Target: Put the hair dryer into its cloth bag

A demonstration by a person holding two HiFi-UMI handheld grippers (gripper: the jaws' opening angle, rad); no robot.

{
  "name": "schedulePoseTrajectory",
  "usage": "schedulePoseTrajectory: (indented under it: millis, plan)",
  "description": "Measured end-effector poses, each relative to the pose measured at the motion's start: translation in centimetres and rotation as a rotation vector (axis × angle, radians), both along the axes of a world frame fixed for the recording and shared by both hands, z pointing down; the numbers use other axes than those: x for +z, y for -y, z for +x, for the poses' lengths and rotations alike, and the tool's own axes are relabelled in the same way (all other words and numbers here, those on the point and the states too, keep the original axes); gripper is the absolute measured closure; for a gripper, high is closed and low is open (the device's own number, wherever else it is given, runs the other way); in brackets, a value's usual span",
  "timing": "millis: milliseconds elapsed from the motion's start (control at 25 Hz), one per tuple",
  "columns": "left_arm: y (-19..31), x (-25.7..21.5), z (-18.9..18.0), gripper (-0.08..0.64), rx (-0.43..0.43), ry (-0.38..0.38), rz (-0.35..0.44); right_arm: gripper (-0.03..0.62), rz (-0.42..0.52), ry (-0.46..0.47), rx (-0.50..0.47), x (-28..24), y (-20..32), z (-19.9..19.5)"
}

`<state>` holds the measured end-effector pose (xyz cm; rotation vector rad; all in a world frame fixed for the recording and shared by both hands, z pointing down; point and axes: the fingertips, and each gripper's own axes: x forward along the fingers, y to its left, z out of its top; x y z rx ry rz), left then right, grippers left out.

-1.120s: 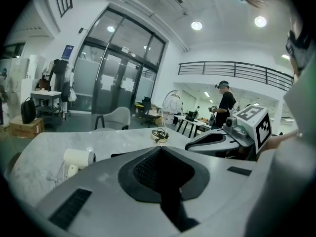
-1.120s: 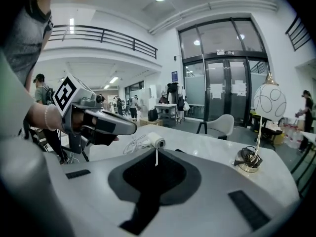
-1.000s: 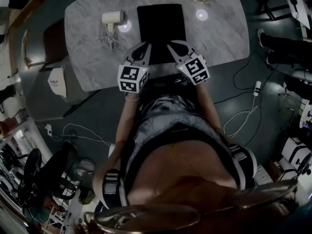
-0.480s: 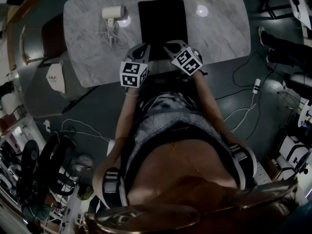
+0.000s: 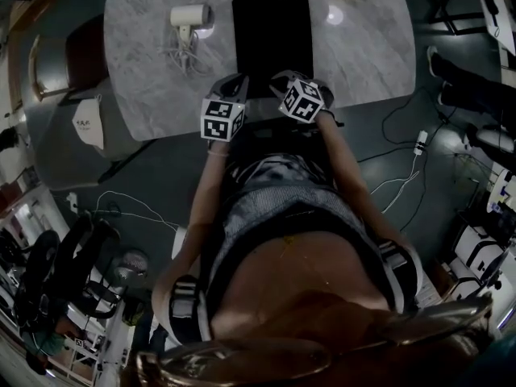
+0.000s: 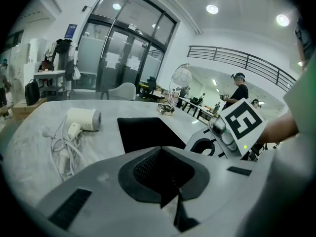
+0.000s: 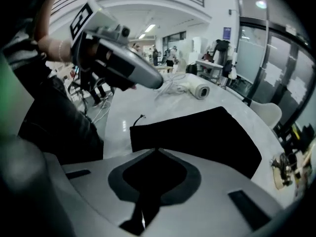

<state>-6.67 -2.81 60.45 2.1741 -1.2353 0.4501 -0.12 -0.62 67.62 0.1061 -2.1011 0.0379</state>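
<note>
white hair dryer (image 5: 189, 16), cord loose, beside flat black cloth bag (image 5: 272, 43).

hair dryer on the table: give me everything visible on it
The hair dryer is white, plastic by the look of it, with a short, stubby barrel and a handle. It lies on its side on the grey-white marbled table, left of the flat black cloth bag and clear of it. Its white cord lies in a loose tangle on the table beside it. It rests only on the tabletop; nothing else touches it.
</note>
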Motion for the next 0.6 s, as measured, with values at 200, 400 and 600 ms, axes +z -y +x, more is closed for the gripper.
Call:
schedulePoseTrajectory:
  millis: [200, 400, 600]
  plan:
    - [0.1, 0.4, -0.5, 0.554, -0.020, -0.017, -0.011, 0.528, 0.029, -0.141, -0.186, 2.3, -2.2, 1.2]
    - [-0.1, 0.8, -0.9, 0.554, -0.042, -0.030, -0.022, 0.528, 0.021, -0.197, -0.258, 3.7, -3.4, 1.9]
    - [-0.4, 0.9, -1.2, 0.554, -0.058, -0.036, -0.027, 0.503, 0.001, -0.244, -0.297, 4.9, -4.2, 2.3]
